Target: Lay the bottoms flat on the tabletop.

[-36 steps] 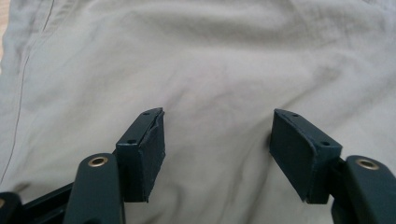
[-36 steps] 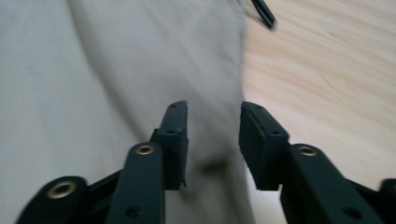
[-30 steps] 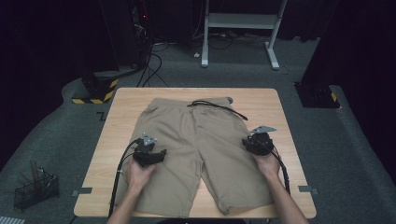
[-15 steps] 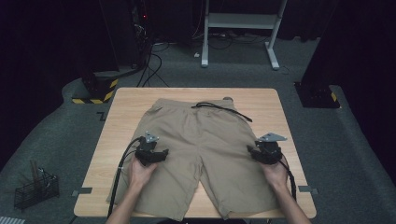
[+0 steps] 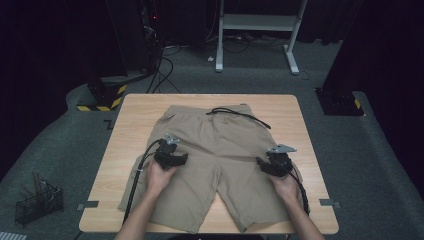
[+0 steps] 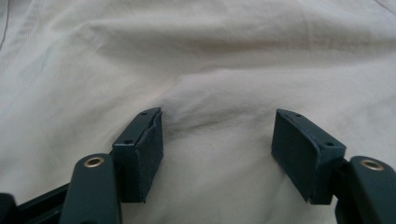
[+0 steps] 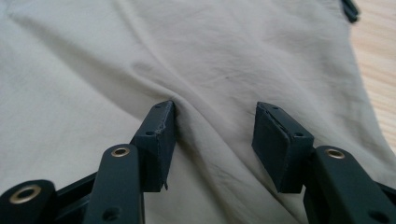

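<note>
Two grippers rest on the khaki shorts (image 5: pixel 215 160), spread flat on the counter (image 5: pixel 135 115). Left gripper (image 6: pixel 217 140) fingers gape, unclamped; right gripper (image 7: pixel 215 140) fingers, just opening, straddle a crease ungripped. No fold yet made.

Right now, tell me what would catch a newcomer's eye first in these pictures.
First, the beige shorts spread flat across the middle of the wooden table, with a black drawstring trailing off the waistband at the far side. Next, the two hand-held tools: the left gripper over one leg and the right gripper over the other, each with its fingers apart above the cloth; the right one's jaws have just been opening.
</note>
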